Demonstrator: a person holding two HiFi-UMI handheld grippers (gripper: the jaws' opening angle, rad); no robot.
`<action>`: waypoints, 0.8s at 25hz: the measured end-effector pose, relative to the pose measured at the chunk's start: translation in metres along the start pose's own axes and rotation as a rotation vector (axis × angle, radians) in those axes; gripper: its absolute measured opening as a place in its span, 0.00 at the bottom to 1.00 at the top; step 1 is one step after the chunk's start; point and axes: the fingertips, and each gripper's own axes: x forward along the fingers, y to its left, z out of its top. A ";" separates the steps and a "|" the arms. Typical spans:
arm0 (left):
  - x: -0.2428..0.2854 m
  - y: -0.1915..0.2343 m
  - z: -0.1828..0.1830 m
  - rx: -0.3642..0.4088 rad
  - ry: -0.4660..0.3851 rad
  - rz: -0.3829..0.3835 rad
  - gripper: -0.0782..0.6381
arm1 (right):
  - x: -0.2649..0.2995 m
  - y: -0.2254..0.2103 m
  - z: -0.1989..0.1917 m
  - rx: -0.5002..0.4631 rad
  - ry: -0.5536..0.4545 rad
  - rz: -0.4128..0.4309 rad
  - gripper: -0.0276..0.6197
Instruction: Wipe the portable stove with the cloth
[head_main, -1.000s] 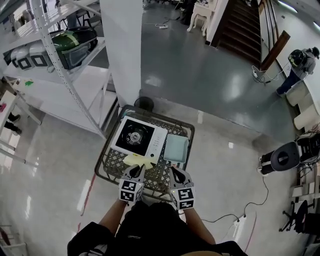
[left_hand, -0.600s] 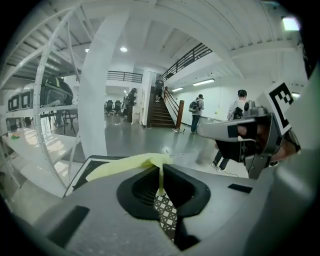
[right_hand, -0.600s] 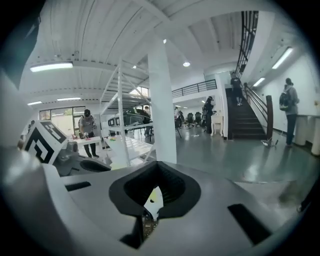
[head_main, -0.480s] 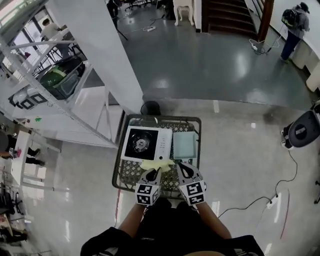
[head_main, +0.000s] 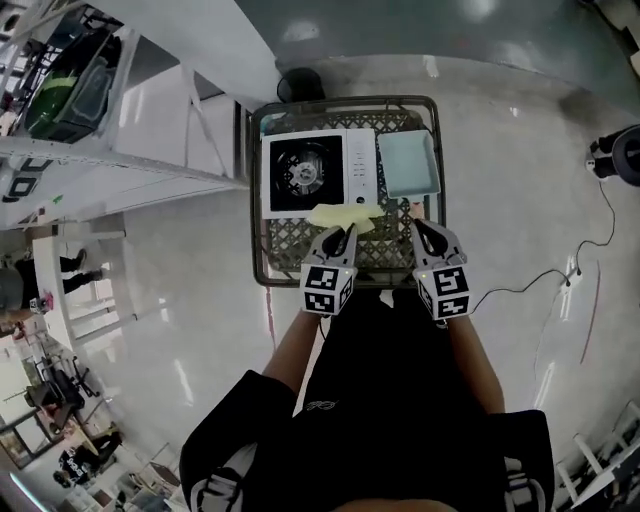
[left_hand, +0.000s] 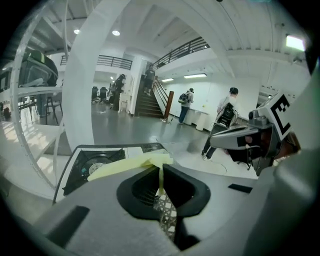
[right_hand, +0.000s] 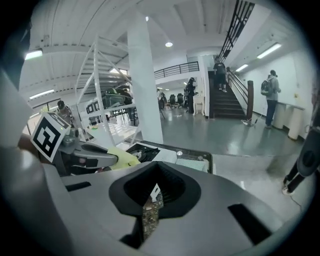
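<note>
Working the rig remotely, I have my left gripper (head_main: 343, 236) with its fingers clamped on the yellow cloth (head_main: 345, 214). The cloth sits at the near edge of the portable stove (head_main: 318, 172) in the wire cart (head_main: 262, 262). My right gripper (head_main: 421, 230) hovers by the cart's near right side, fingers together on nothing. A pale blue tray (head_main: 410, 165) lies to the stove's right. I judge the wiping barely begun: the burner (head_main: 300, 165) and the control panel (head_main: 360, 170) are both left to cover.
</note>
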 end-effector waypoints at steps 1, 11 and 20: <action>0.001 0.007 -0.006 0.017 0.022 -0.010 0.15 | 0.006 0.006 -0.004 0.021 0.012 0.003 0.05; -0.012 0.107 -0.069 0.144 0.240 -0.043 0.15 | 0.053 0.060 -0.018 0.055 0.092 -0.028 0.05; -0.024 0.211 -0.128 0.433 0.523 0.036 0.15 | 0.069 0.080 -0.007 0.048 0.095 -0.032 0.05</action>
